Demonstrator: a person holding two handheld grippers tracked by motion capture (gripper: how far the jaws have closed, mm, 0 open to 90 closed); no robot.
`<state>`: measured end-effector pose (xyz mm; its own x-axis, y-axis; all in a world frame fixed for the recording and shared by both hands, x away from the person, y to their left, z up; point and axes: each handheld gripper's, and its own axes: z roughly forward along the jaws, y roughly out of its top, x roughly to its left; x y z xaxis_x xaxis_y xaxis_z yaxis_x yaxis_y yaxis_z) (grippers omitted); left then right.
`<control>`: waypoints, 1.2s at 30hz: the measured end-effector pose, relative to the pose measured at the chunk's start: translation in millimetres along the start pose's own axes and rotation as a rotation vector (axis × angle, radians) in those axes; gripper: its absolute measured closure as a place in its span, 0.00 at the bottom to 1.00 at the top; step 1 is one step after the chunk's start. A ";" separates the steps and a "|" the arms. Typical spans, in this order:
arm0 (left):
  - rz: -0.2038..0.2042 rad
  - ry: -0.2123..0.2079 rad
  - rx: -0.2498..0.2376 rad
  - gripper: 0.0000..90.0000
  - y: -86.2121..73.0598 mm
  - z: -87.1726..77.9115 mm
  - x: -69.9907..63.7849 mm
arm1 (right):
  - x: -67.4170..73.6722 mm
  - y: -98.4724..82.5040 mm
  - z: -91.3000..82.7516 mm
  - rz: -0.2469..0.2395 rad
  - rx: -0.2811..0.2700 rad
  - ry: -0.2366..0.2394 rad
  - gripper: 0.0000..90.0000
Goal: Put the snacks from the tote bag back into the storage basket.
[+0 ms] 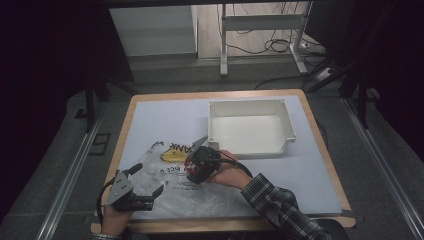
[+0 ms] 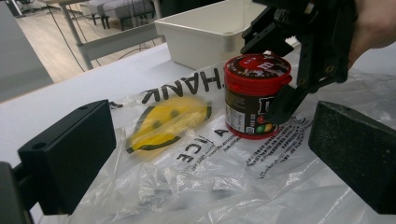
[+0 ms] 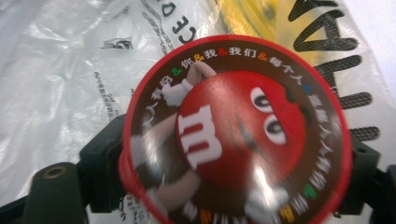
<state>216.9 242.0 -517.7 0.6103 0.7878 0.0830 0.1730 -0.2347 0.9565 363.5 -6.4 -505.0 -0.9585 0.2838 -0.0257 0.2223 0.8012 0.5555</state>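
Centre of the high view: R gripper (image 1: 194, 167) angled down over a red-lidded candy jar (image 1: 192, 169), jar mostly hidden under it there. L gripper view gives the side-on: jar (image 2: 254, 95) upright on a clear plastic bag (image 2: 187, 182), R gripper's jaws astride it below the lid, clamped on the jar. R gripper view looks straight down on the lid (image 3: 236, 133), red cartoon candy print. L gripper (image 1: 145, 187) lower left of the high view, jaws spread, nothing between, low over the bag edge. White bin (image 1: 252, 125) upper right, apart from the jar.

The room was dim; grey floor (image 1: 165, 70), a white desk frame (image 1: 260, 22) and loose cables (image 1: 272, 47) lay beyond the table (image 1: 150, 97).
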 end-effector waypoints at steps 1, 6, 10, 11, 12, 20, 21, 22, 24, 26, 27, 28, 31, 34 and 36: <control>0.000 0.000 0.000 0.01 0.0 0.0 0.0 | 0.4 0.7 1.2 -0.004 0.004 -0.001 0.22; 0.001 0.000 0.001 0.01 0.0 0.0 -0.2 | 1.9 3.8 3.9 -0.008 0.015 -0.024 0.28; 0.003 0.001 0.002 0.01 0.0 0.0 -0.3 | 1.8 5.0 3.4 0.002 0.025 -0.026 0.28; 0.003 0.001 0.002 0.01 0.0 0.0 -0.3 | 1.8 5.2 3.5 -0.002 0.025 -0.026 0.28; 0.003 0.001 0.002 0.01 0.0 0.0 -0.3 | 1.7 5.3 3.3 -0.007 0.027 -0.020 0.28; 0.004 0.005 -0.001 0.01 0.0 -0.5 -0.1 | 3.3 4.9 2.0 -0.010 0.032 -0.014 0.28; 0.004 0.006 -0.001 0.01 0.1 -0.7 0.0 | 3.7 5.1 1.7 -0.011 0.036 -0.013 0.28; 0.004 0.007 -0.002 0.01 0.1 -0.7 0.0 | 4.1 5.1 1.5 -0.012 0.036 -0.013 0.28; 0.003 0.007 -0.003 0.01 0.1 -0.9 0.1 | 4.9 5.4 0.4 -0.015 0.037 -0.012 0.28; 0.002 0.009 -0.004 0.01 0.1 -1.0 0.1 | 5.4 5.7 -1.0 -0.018 0.034 -0.012 0.28; 0.002 0.009 -0.003 0.01 0.2 -1.1 0.2 | 5.8 5.8 -1.8 -0.021 0.031 -0.011 0.28; 0.002 0.009 -0.004 0.01 0.2 -1.1 0.2 | 5.9 5.8 -2.3 -0.024 0.030 -0.011 0.28; 0.001 0.009 -0.004 0.01 0.2 -0.9 0.2 | 6.5 5.5 -4.8 -0.031 0.024 -0.011 0.28; 0.001 0.008 -0.004 0.01 0.2 -0.8 0.1 | 7.0 5.5 -6.9 -0.034 0.025 -0.013 0.28; 0.002 0.008 -0.004 0.01 0.2 -0.8 0.2 | 7.5 5.7 -8.5 -0.032 0.027 -0.012 0.28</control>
<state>216.4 242.6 -517.3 0.6040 0.7923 0.0868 0.1693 -0.2340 0.9574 356.1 -4.2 -495.0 -0.9631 0.2637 -0.0535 0.1960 0.8239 0.5317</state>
